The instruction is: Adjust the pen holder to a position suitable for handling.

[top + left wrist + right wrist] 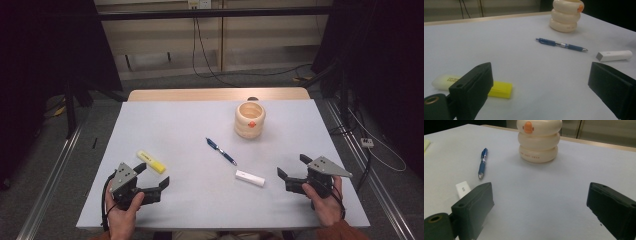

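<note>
At the near edge of the table (200, 120), both tongs sat released, jaws wide: left tongs (152, 176) just beside the yellow highlighter (151, 161), right tongs (294, 167) near the white eraser (249, 178). A blue pen (221, 151) lay between them, farther out. The ringed cream holder (249, 120) had tiny lettering I couldn't read.

Yellow highlighter (151, 161) and white eraser (249, 178) lie flat, well apart.
</note>
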A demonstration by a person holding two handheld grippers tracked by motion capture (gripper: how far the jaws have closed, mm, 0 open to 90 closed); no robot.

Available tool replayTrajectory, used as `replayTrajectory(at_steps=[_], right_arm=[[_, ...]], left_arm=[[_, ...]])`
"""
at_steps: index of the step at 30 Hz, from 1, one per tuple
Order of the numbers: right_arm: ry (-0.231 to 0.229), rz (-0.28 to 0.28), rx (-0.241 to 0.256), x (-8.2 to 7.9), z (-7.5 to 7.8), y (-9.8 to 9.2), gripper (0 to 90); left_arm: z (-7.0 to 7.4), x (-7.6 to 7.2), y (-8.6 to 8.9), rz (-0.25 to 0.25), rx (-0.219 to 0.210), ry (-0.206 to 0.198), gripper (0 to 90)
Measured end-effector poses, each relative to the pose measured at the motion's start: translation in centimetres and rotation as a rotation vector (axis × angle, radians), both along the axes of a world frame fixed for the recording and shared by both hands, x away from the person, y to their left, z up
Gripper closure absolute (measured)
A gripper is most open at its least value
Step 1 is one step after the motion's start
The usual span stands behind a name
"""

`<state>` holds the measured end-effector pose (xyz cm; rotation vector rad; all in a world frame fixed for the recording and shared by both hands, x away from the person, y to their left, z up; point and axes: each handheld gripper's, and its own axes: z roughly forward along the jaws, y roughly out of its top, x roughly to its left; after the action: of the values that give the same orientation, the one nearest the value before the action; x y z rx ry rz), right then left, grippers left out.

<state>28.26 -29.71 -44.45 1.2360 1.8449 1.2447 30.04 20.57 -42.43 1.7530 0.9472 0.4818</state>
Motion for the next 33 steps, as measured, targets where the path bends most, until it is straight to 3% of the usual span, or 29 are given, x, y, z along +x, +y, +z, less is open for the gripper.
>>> replayTrajectory(at_steps=[11, 15, 19, 22, 28, 30, 33], right_arm=[[0.036, 0.023, 0.054, 0.4, 0.1, -0.2, 4.6], [0.047, 0.028, 0.030, 0.9, 0.6, 0.1, 4.3], [0.072, 0.051, 0.042, 1.9, 1.1, 0.2, 4.0], [0.084, 0.050, -0.031, 3.1, 1.6, 0.6, 3.7], [0.129, 0.047, -0.058, 4.9, 2.6, 0.8, 3.3], [0.130, 0.048, -0.036, 6.2, 3.1, 0.7, 3.5], [0.138, 0.061, -0.008, 6.9, 3.4, 0.5, 3.5]], left_arm=[[-0.3, 0.2, -0.1, -0.009, 0.017, 0.020, 6.0], [-0.3, 0.0, -0.1, -0.016, 0.015, 0.024, 6.0], [-0.4, 0.1, -0.1, -0.019, 0.023, 0.025, 6.2], [-0.4, 0.2, -0.2, -0.031, 0.021, 0.033, 6.2], [-0.5, 0.5, -0.7, -0.044, 0.045, 0.042, 6.6], [-0.5, 0.4, -0.7, -0.044, 0.040, 0.045, 6.6], [-0.5, 0.5, -0.5, -0.040, 0.037, 0.043, 6.6]])
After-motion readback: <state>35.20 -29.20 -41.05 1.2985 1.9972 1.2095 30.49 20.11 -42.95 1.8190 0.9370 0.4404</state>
